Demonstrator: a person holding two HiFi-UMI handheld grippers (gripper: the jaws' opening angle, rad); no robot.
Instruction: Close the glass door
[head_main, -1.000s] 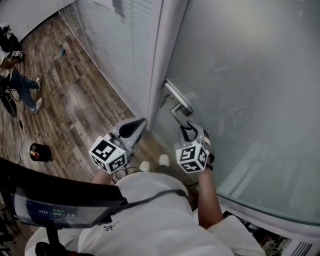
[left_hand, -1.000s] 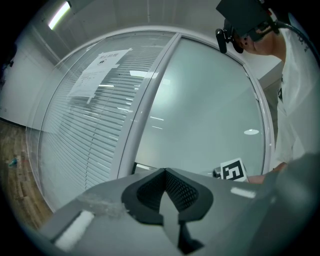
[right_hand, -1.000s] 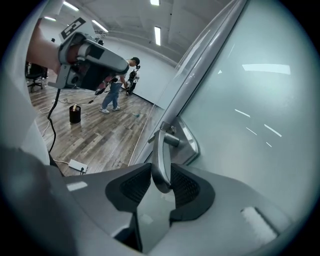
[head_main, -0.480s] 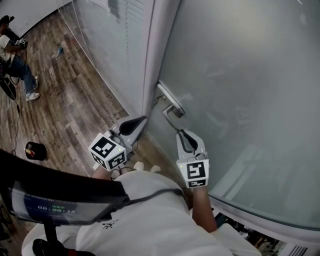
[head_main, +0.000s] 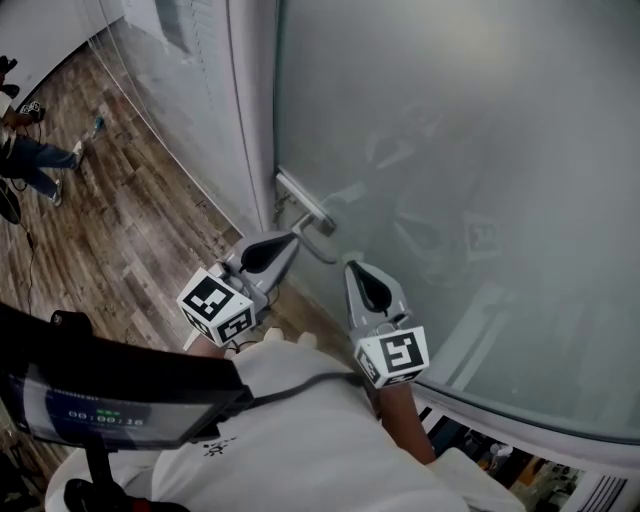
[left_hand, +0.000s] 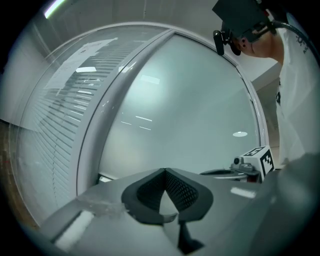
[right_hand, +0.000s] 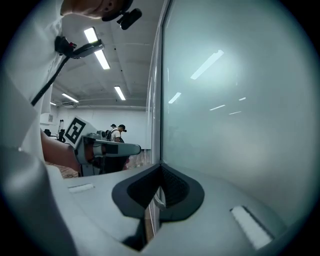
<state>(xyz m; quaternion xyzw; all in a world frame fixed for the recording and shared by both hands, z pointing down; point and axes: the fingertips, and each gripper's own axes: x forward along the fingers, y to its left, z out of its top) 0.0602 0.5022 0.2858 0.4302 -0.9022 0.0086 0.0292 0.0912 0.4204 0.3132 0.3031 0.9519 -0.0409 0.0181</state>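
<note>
The frosted glass door (head_main: 450, 150) fills the right side. Its left edge stands just beside the white door frame (head_main: 250, 110); whether a gap remains there cannot be told. Left of the frame, the wooden floor (head_main: 130, 210) lies open. The metal handle (head_main: 305, 212) sits at the door's left edge. The left gripper (head_main: 290, 240), jaws together and empty, points at the handle. The right gripper (head_main: 349, 266), jaws together, has its tips just beside the lever's end.

R gripper (head_main: 353, 266) came off door handle (head_main: 316, 241) & backed away, jaws closed; L gripper (head_main: 288, 242) moved nearer handle.
</note>
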